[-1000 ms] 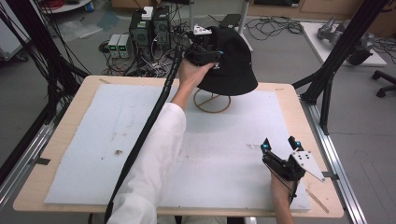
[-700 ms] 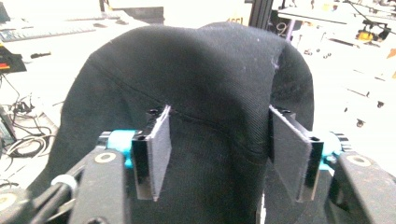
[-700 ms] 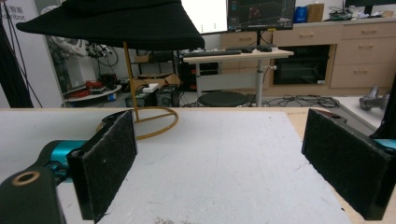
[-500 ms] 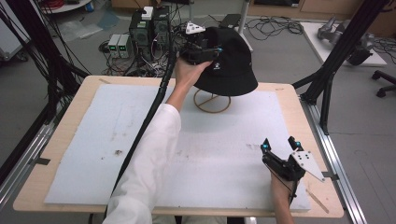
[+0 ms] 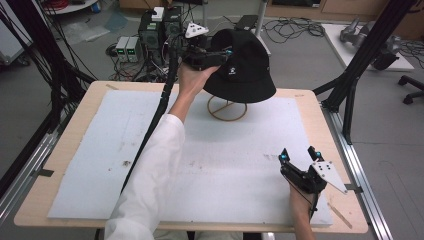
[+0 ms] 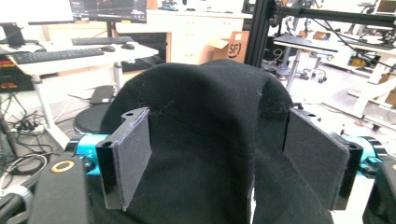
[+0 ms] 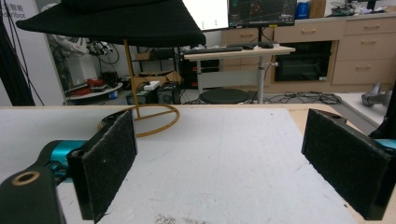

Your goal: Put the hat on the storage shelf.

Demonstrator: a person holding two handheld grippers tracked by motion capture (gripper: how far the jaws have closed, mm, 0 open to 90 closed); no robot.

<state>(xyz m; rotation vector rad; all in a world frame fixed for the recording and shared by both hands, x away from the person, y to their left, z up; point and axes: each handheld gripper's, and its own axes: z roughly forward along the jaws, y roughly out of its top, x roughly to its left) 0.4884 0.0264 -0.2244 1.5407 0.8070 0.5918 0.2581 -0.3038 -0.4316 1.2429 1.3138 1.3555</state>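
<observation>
- The bucket hat (image 5: 242, 67) is plain black, with a small white logo on its side.
- The hat stand (image 5: 227, 108) is gold wire.
- The left gripper (image 5: 220, 55) is black with turquoise joints and a pale grey plate on top; its pads are dark grey.
- The right gripper (image 5: 298, 154), near right, shows the same black and turquoise.
- The mat (image 5: 240, 165) is white with dark specks.
- The table (image 5: 75, 122) is light wood.
- The sleeve (image 5: 150, 185) is white.
</observation>
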